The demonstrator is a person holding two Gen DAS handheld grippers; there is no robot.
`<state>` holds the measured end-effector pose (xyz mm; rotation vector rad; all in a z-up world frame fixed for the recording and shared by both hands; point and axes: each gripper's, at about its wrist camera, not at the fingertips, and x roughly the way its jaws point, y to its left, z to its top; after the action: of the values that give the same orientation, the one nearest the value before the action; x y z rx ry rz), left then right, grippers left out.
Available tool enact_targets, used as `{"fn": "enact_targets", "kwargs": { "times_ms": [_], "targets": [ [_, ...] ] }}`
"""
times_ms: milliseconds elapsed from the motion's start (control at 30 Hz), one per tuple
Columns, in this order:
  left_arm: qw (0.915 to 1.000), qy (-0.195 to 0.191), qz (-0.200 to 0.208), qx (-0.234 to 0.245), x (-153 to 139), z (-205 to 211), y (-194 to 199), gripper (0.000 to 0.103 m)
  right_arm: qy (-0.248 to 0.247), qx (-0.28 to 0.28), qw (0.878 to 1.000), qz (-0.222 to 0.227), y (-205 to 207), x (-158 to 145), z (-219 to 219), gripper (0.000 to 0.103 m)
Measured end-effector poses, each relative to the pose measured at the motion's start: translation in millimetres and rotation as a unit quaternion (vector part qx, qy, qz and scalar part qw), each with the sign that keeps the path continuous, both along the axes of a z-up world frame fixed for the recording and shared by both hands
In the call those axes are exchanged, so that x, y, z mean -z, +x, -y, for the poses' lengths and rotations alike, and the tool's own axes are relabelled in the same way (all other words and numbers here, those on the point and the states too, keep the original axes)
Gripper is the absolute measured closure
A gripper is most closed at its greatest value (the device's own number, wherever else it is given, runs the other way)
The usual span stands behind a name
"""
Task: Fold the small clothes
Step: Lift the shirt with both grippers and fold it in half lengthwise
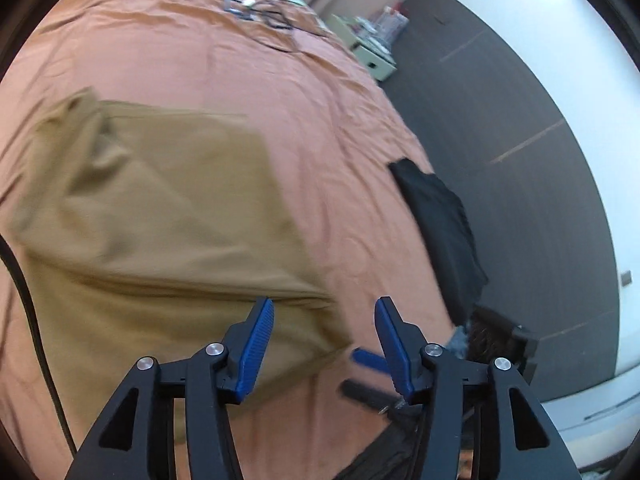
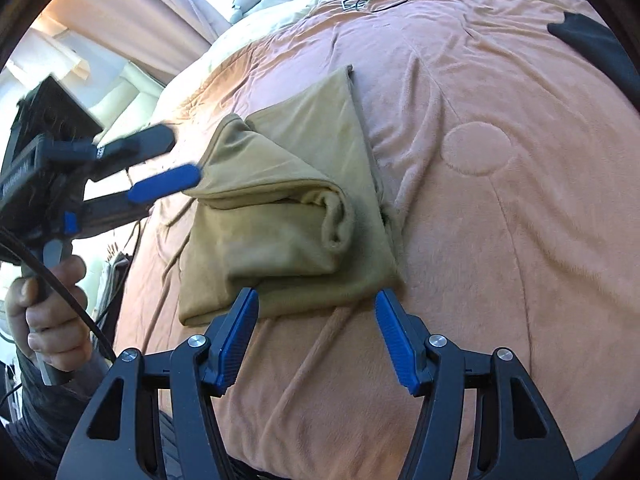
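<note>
Blue ribbed pads on the right tool stand apart at lower centre of the right wrist view, holding nothing, poised just above the near hem of the tan garment. That garment lies partly folded on the salmon bedspread at centre frame: one flap is doubled over into a rolled lip at centre right, and a flat triangular panel runs away toward the upper centre. Judged from its drape and soft nap, the cloth is light, limp and fleecy, not slippery, not fragile; it will sag and unroll if lifted by one point, so a pinch on both layers at a near corner or along the hem, paired with a second hold on the opposite edge, appears the sound course. The bedspread is equally soft and wrinkled, so a deep pinch risks gathering it as well. At mid-left of that view the left tool hovers by the garment's far left corner, its fingers apart and empty; the left wrist view confirms its jaws standing open over the tan cloth, though that frame is motion-blurred. Farther off, a black garment lies at the bed's right edge, and cables rest near the upper centre.
</note>
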<state>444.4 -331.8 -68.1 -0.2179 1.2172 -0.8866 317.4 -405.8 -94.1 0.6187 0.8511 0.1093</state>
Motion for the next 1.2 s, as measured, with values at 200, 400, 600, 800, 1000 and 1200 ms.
{"fn": "enact_targets", "kwargs": {
  "times_ms": [200,400,600,800,1000,1200],
  "targets": [
    [0.9970,0.044,-0.006,-0.064,20.8,-57.6,5.8,0.048,-0.024,-0.012,1.000,-0.015,19.3,-6.5,2.2,0.046],
    [0.9884,0.092,-0.017,-0.119,49.9,-107.9,-0.3,0.048,-0.045,-0.028,0.998,-0.036,41.4,-11.8,3.5,0.064],
    [0.9801,0.123,-0.036,-0.152,73.3,-133.5,-8.7,0.048,-0.079,-0.054,0.995,-0.041,62.9,-20.7,-8.9,0.098],
    [0.9822,0.126,-0.077,-0.116,96.4,-120.1,-16.6,0.077,-0.054,-0.048,0.997,-0.007,50.4,-35.5,2.2,0.100],
    [0.9820,0.136,-0.070,-0.111,89.1,-125.2,-15.1,0.094,-0.009,-0.048,0.999,0.002,22.0,-27.2,21.9,0.101],
    [0.9828,0.125,-0.085,-0.106,96.2,-130.6,-12.3,0.090,-0.058,-0.031,0.997,-0.046,23.9,-0.2,25.0,0.094]
  ]
}}
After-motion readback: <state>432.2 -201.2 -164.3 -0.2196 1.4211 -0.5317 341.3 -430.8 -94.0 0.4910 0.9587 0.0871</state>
